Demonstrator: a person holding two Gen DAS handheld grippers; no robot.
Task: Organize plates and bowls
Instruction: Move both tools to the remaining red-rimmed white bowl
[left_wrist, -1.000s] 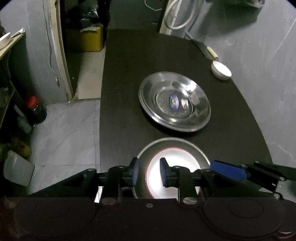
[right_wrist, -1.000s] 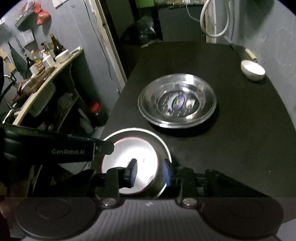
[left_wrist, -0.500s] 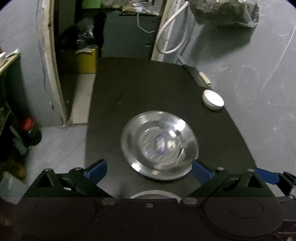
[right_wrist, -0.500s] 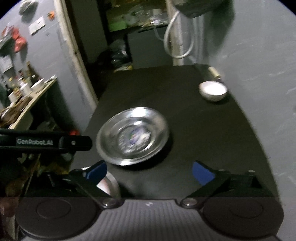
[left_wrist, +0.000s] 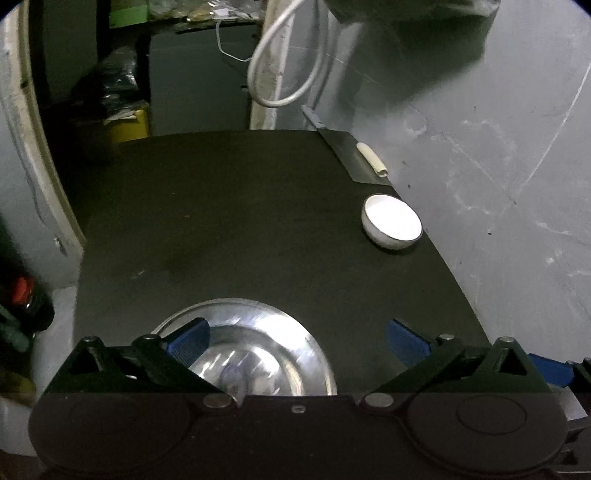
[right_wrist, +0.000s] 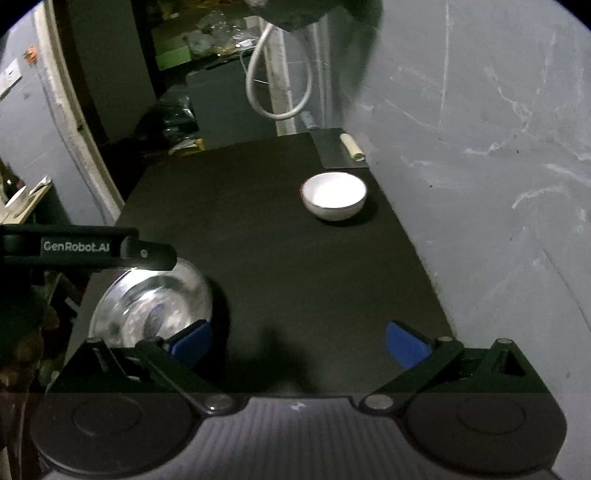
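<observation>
A shiny steel plate (left_wrist: 258, 343) lies on the black table (left_wrist: 229, 229), just under my left gripper (left_wrist: 297, 341). That gripper stands wide open with nothing between its blue pads (left_wrist: 188, 339). A small white bowl (left_wrist: 391, 221) sits upright farther off at the table's right edge. In the right wrist view the same steel plate (right_wrist: 147, 302) is low on the left and the white bowl (right_wrist: 334, 195) is ahead. My right gripper (right_wrist: 299, 343) is also wide open and empty, over bare tabletop. The left gripper's body (right_wrist: 88, 251) crosses above the plate.
A cleaver with a pale handle (left_wrist: 354, 158) lies at the far right corner, against the grey wall (left_wrist: 498, 184). A white hose loop (left_wrist: 288, 74) hangs behind the table. A red-capped bottle (left_wrist: 22, 295) stands on the floor at the left.
Both grippers let go of the small red-rimmed dish and opened wide. Both moved forward over the table; the dish dropped out of view, and the steel plate and white bowl came nearer.
</observation>
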